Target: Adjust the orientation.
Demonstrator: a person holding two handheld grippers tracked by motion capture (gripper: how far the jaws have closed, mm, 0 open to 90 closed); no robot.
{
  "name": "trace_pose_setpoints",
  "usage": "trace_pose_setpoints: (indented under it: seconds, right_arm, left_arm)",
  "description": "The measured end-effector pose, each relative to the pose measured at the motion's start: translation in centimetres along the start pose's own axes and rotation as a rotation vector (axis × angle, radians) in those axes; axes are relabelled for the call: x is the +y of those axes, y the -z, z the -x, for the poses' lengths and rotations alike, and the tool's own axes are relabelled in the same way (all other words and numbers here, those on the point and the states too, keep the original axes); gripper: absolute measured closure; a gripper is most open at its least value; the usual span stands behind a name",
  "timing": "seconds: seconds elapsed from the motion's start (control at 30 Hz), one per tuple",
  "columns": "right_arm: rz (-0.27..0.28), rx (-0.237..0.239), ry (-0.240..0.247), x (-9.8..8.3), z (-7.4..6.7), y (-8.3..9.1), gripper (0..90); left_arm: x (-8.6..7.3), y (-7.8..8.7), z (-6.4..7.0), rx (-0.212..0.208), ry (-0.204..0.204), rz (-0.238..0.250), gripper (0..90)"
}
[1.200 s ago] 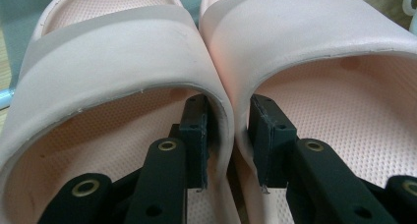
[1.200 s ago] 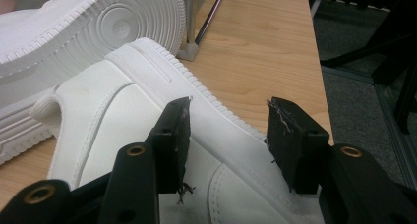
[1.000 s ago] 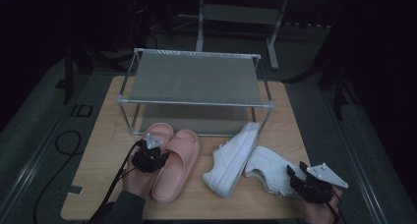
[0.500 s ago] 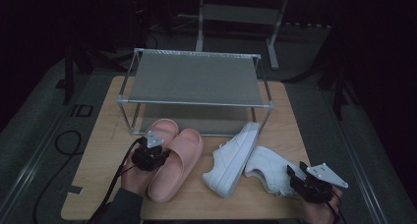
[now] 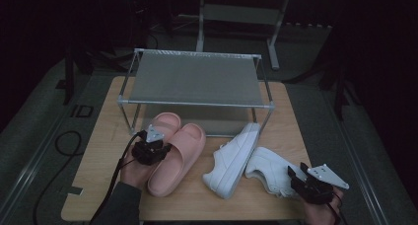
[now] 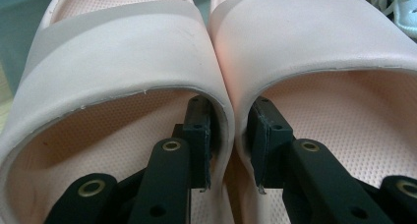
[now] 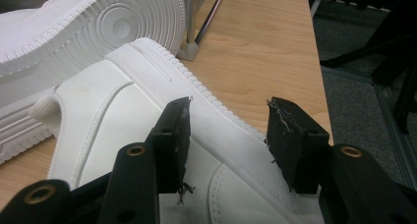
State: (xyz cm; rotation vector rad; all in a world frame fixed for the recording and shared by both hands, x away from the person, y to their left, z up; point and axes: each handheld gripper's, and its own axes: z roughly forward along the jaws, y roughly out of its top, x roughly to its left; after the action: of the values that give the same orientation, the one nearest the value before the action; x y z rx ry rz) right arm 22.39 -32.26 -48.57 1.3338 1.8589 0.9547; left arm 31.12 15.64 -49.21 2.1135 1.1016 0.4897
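left gripper (image 6: 228, 150) pinches both pink slippers' (image 5: 177, 156) inner walls; next, lift toward rack (image 5: 194, 77) at 12 o'clock. right gripper (image 7: 228, 135) gapes over sneaker (image 7: 147, 135).

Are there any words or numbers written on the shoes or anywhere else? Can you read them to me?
"ID": that is how the pale marking on the floor left of the table seems to read; it is dim, so I am not sure.
Round stamp in the sole of the tipped white sneaker: too blurred to read.
Pink slides: no writing that I can see.
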Motion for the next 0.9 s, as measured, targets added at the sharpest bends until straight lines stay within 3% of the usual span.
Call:
trace_pose_setpoints:
  seconds: [0.6,0.9]
  right_arm:
    - [0.0,0.001,-0.001,0.0,0.0,0.0,50.9]
    - [0.0,0.002,0.0,0.0,0.0,0.0,50.9]
  left_arm:
    - [1.1,-1.6,-1.0,0.008,-0.041,0.002,71.5]
    - [1.4,-2.3,-1.4,0.008,-0.039,0.007,71.4]
